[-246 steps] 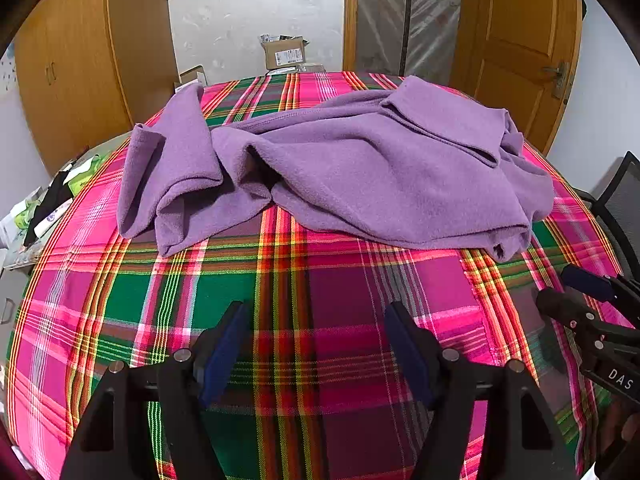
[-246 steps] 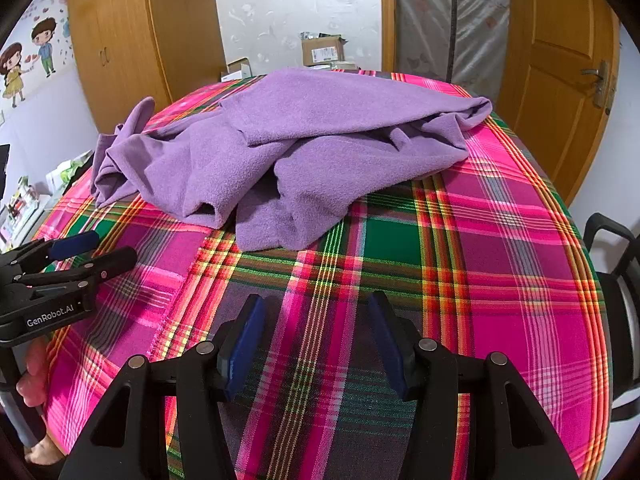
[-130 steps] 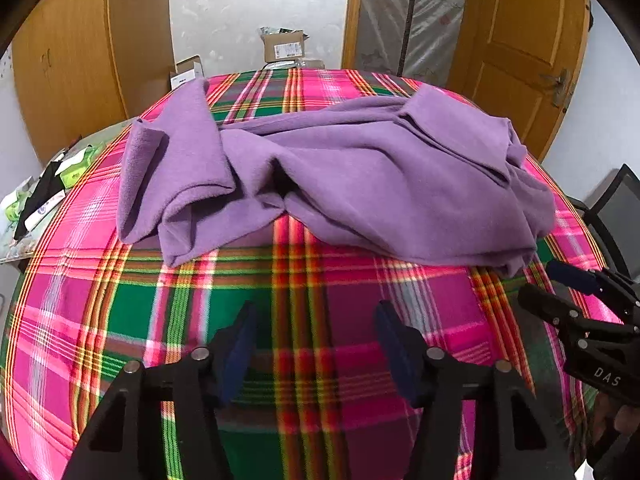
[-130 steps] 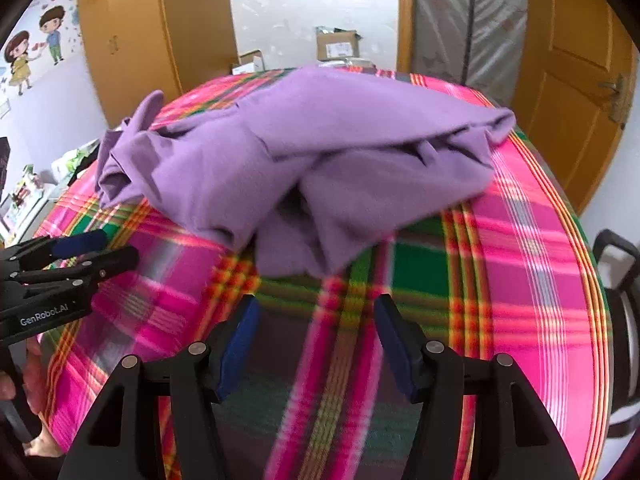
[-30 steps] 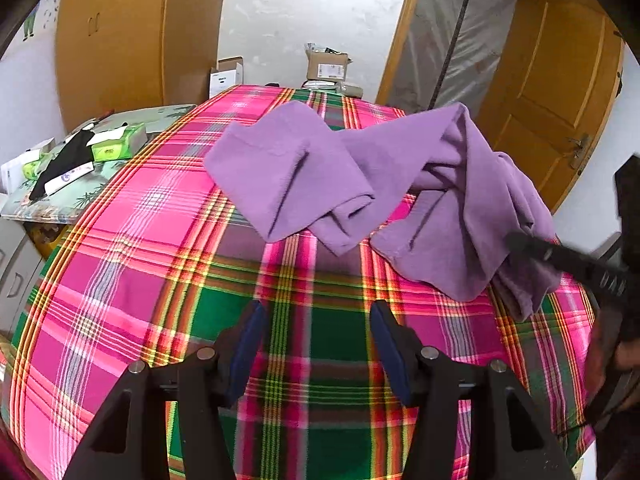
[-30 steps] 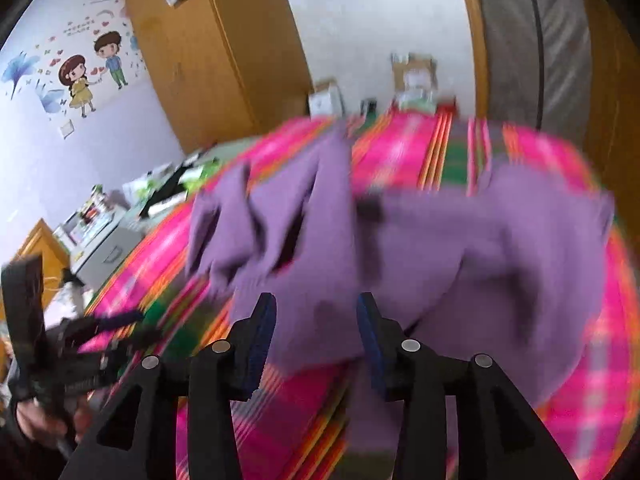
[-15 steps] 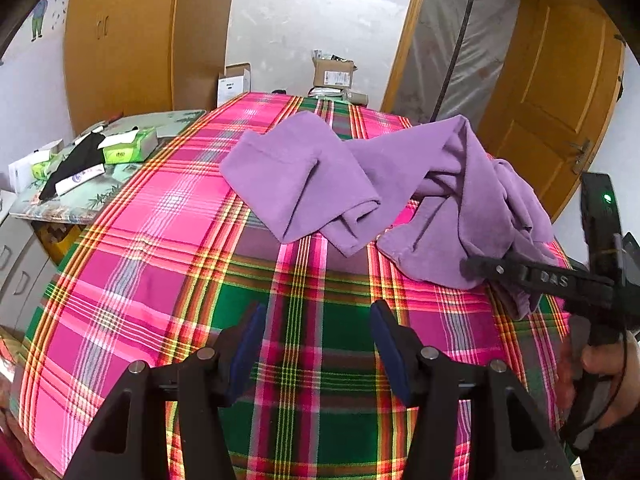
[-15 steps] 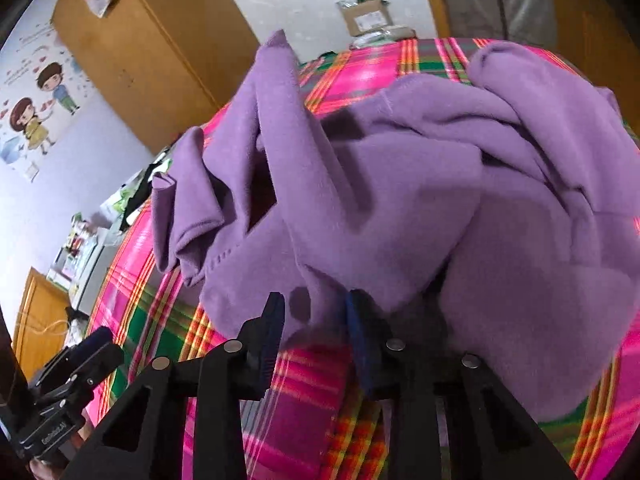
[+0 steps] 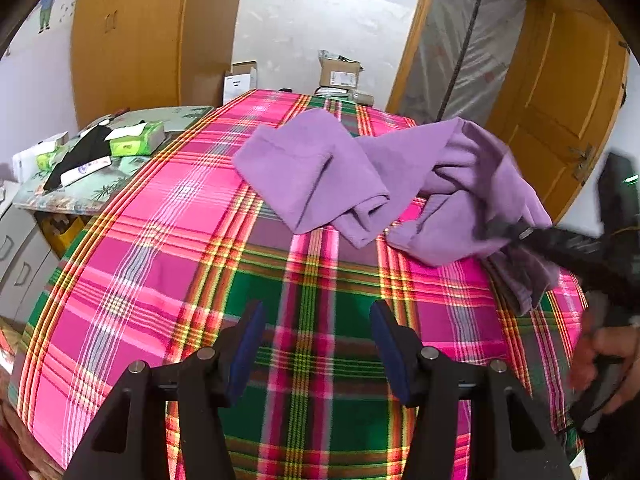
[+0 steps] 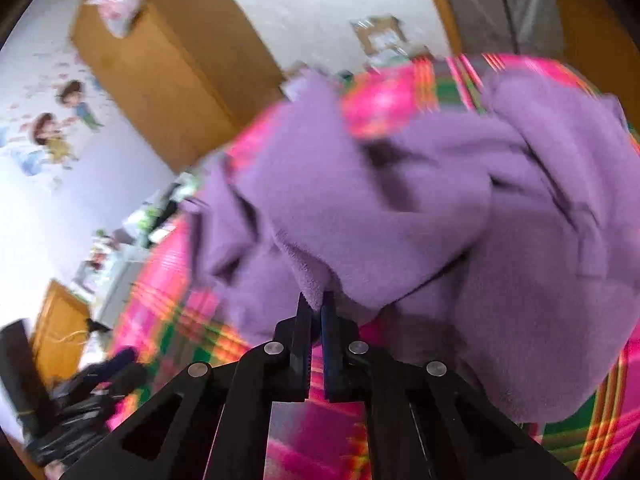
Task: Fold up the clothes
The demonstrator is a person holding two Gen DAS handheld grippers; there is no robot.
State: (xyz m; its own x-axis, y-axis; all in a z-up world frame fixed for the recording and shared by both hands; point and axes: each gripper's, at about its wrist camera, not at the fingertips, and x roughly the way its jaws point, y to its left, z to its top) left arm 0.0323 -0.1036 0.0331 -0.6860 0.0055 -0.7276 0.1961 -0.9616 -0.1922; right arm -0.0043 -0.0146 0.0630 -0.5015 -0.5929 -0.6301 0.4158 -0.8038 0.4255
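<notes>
A purple fleece garment (image 9: 360,176) lies crumpled on the plaid-covered table (image 9: 168,264), toward its far right. My left gripper (image 9: 316,344) is open and empty above the table's near middle, well short of the garment. My right gripper (image 10: 316,304) is shut on a fold at the garment's edge (image 10: 400,220) and holds it raised; it shows blurred at the right of the left wrist view (image 9: 504,232), pinching the cloth. The right wrist view is tilted and blurred.
A side table (image 9: 88,184) with tissue packs and a black item stands left of the table. Wooden wardrobe (image 9: 132,40) at back left, cardboard boxes (image 9: 340,74) on the floor behind, a wooden door (image 9: 560,92) at right. The table's right edge is near my right hand (image 9: 608,356).
My right gripper has closed on the garment's edge and pulls it up and toward the right. The left gripper stays open, hovering over the cloth.
</notes>
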